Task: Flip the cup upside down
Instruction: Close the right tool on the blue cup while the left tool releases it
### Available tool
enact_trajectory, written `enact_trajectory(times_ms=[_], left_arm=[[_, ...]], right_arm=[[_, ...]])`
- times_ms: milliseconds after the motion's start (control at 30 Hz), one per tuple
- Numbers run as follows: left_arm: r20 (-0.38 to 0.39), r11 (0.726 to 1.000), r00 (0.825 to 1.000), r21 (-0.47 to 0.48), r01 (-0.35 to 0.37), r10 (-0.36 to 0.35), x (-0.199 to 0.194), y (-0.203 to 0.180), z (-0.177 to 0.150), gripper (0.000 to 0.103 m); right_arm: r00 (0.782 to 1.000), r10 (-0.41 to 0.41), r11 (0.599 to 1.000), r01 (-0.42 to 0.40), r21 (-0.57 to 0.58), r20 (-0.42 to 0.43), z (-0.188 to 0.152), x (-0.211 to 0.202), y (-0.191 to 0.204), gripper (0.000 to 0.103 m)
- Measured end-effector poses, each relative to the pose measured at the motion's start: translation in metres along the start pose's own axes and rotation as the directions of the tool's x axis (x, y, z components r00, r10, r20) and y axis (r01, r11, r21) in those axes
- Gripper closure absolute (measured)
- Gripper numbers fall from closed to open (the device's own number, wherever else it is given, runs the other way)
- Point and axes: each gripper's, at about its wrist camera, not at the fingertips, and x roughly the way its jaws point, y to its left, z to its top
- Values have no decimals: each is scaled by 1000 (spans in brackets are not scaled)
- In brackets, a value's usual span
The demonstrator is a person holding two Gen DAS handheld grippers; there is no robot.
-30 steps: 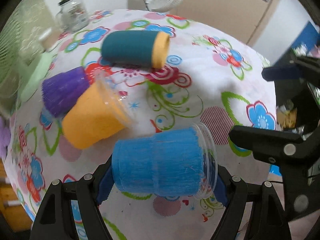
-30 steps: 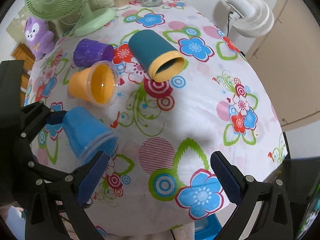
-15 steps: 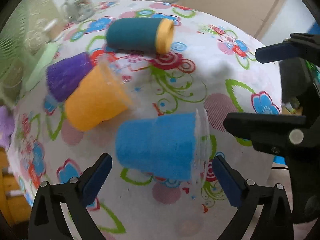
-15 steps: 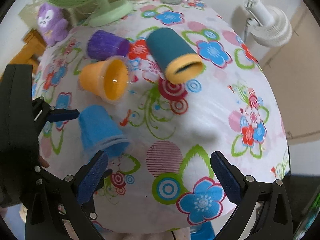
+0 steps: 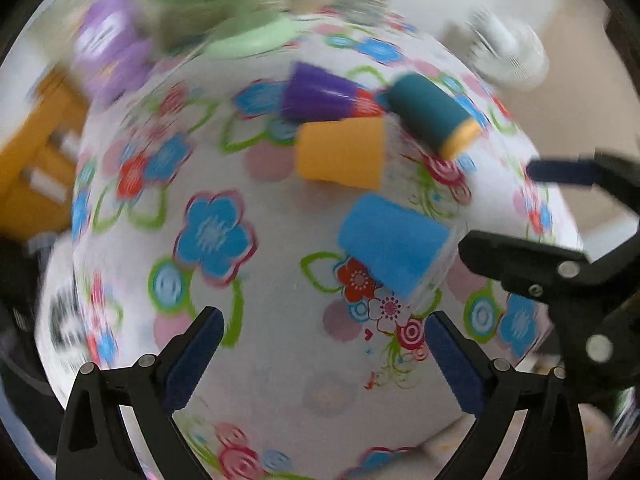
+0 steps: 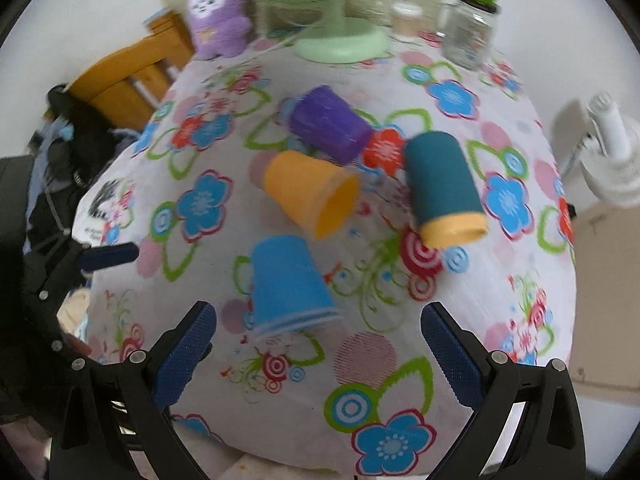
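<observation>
A blue cup (image 6: 288,284) stands upside down, rim down, on the flowered tablecloth (image 6: 400,360); it also shows in the left wrist view (image 5: 392,248). My left gripper (image 5: 320,360) is open and empty, pulled back to the cup's left. My right gripper (image 6: 316,360) is open and empty, just in front of the cup. An orange cup (image 6: 312,196), a purple cup (image 6: 328,124) and a teal cup with an orange rim (image 6: 444,188) lie on their sides behind it.
A green fan (image 6: 328,12), a purple plush toy (image 6: 216,12), a small jar (image 6: 406,18) and a glass jar with a green lid (image 6: 472,20) stand at the table's back. A white fan (image 6: 612,160) is off the right edge. A wooden chair (image 6: 124,76) is at the left.
My left gripper has opened, let go of the blue cup and drawn back to the left. The cup has gone from lying sideways in the jaws to standing rim down on the cloth.
</observation>
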Motion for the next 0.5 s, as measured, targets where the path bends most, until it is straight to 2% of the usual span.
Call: enact_trajectory(times_ms=[100,200,333,500], left_arm=[[4,988,1000,-157,8,-8,-4,16,-10,1],[2,967,1000,-253,-2,3,-3,29,-14,1],[-11,949,999,-313,-42,41,5,37,-16,1],[-42,939,997,-335,-75,65,26,43,-18,1]], right_arm=[[1000,15,999,-16,-49,-17,7,3,9,0],[999,5,994,-9,-106,-35,13,10,19,0],[997,-1,992,-9,-125,-83,18,26,23,2],[988,-26,990,3,-143,-153,24,54,23,8]])
